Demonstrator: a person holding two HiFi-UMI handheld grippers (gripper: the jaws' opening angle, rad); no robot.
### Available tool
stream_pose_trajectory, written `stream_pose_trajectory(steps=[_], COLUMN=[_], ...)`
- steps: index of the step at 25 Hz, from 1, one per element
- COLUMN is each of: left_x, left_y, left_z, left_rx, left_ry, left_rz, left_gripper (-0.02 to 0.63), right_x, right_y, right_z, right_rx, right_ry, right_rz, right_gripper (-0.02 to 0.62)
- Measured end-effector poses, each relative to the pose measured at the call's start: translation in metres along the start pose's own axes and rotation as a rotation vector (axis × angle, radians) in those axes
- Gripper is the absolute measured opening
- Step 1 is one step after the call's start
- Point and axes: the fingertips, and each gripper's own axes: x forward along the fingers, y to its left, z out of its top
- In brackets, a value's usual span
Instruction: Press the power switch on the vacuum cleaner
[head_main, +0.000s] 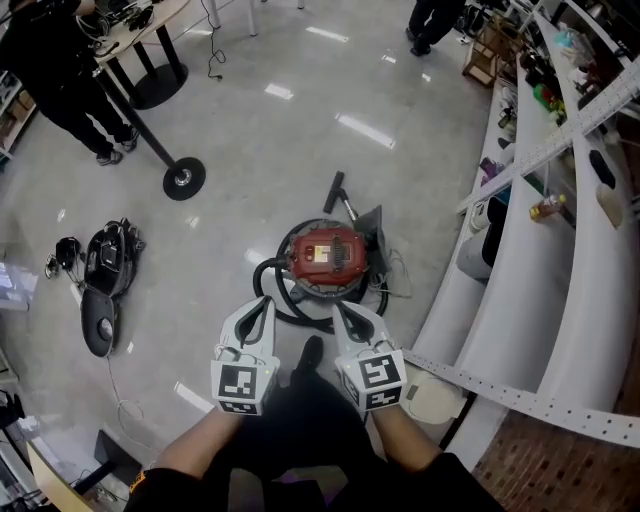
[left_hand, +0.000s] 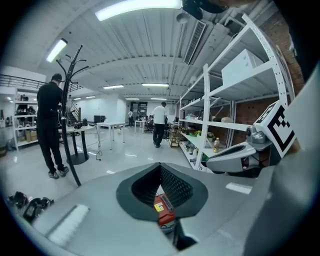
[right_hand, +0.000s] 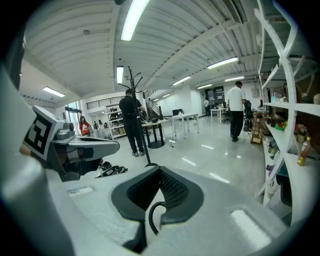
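Note:
The vacuum cleaner (head_main: 328, 255) stands on the floor just ahead of me, with a red top, a round dark body and a black hose (head_main: 270, 290) looped around it. Both grippers hover above its near side, apart from it. My left gripper (head_main: 263, 308) is shut and empty; through its jaws the left gripper view shows the vacuum cleaner's red top (left_hand: 164, 210). Shut and empty too, my right gripper (head_main: 349, 315) has a loop of the black hose (right_hand: 152, 215) below its tips in the right gripper view. I cannot make out the power switch.
White curved shelving (head_main: 540, 250) runs along the right, close to the vacuum cleaner. A coat stand's round base (head_main: 184, 178) sits at the far left, and a black device (head_main: 105, 270) lies on the floor at left. A person (head_main: 60, 70) stands by a table at the back left.

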Motion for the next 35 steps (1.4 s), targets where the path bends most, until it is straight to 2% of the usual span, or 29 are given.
stream_pose_trajectory(steps=[7, 14, 22, 28, 35], left_x=[0.029, 0.076, 0.134, 0.179, 0.231], left_y=[0.002, 0.024, 0.053, 0.067, 0.074], left_z=[-0.028, -0.068, -0.136, -0.192, -0.254], left_rx=[-0.015, -0.021, -0.037, -0.011, -0.057], left_ry=[0.057, 0.127, 0.214, 0.28, 0.328], left_rz=[-0.001, -0.026, -0.041, -0.065, -0.12], left_gripper=[0.015, 0.015, 0.015, 0.015, 0.014], right_x=[0.029, 0.079, 0.154, 0.213, 0.271], right_y=[-0.014, -0.034, -0.048, -0.071, -0.1], right_z=[-0.018, -0.034, -0.09, -0.14, -0.194], right_rx=[0.018, 0.037, 0.053, 0.069, 0.088], right_ry=[0.065, 0.133, 0.25, 0.33, 0.42], right_rz=[0.007, -0.033, -0.06, -0.094, -0.125], right_gripper=[-0.008, -0.008, -0.008, -0.008, -0.008])
